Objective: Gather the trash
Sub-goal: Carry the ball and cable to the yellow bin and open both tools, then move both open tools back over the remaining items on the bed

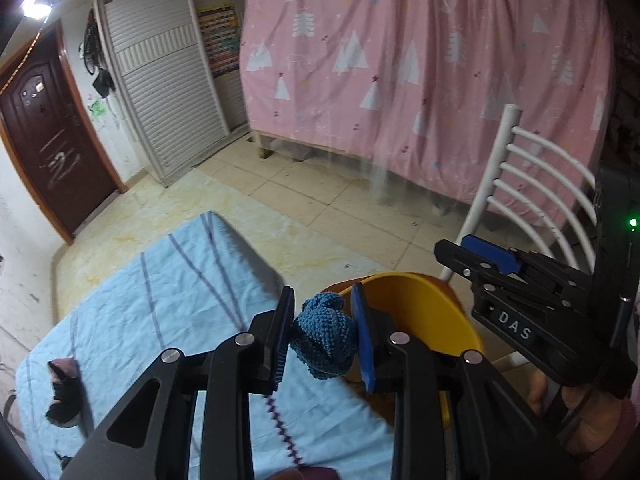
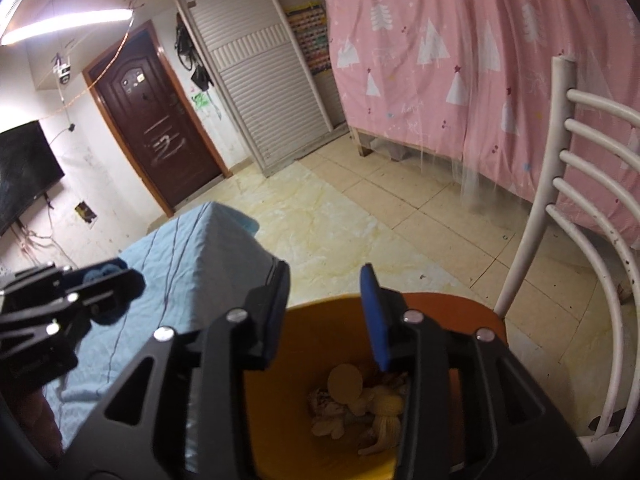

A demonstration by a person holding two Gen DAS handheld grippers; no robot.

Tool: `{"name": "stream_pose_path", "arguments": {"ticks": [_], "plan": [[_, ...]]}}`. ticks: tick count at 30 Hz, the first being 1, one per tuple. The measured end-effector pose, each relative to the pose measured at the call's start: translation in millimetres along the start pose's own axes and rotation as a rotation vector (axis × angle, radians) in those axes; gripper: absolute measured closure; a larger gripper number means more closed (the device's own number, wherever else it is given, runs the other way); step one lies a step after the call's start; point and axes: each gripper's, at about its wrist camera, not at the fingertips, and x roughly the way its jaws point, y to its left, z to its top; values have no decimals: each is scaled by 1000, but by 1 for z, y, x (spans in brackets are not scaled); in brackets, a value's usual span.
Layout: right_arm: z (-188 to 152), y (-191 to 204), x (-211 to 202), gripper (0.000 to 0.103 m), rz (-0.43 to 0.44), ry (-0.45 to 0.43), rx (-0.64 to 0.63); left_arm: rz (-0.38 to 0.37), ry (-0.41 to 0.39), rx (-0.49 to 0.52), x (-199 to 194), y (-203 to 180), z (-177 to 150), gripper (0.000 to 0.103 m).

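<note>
Scraps (image 2: 360, 404) already fill our yellow bin (image 2: 280, 420) under the empty, parted right gripper (image 2: 326, 316); left gripper (image 1: 324, 332) clamps a blue knit wad (image 1: 324, 332), black scrap (image 1: 64, 392) lower left remains.

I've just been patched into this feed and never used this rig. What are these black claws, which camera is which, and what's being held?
Each claw is a hand-held gripper worked by a person, not a robot arm. Each picture comes from a camera on one gripper, looking along its jaws.

Left view: the left gripper is shut on a blue knitted piece, near the yellow bin. The right gripper shows to the side.

Right view: the right gripper hangs over the bin, jaws apart, holding nothing. Pale scraps lie inside. The bin stands on a chair. A dark item lies on the blue cloth-covered table.
</note>
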Motion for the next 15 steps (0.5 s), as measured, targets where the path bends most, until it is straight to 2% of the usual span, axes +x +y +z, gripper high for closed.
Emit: {"name": "stream_pose_path", "arguments": {"ticks": [2, 6, 11, 15], "plan": [[1, -3, -3, 59, -9, -13, 9, -33, -7, -11, 1, -3, 1, 83], [2, -4, -7, 57, -23, -31, 16, -93, -16, -43, 4, -3, 4, 81], [3, 0, -10, 56, -19, -43, 15, -127, -5, -78, 5, 4, 2, 57], [3, 4, -10, 52, -15, -49, 13, -115, -5, -99, 3, 13, 1, 54]]}}
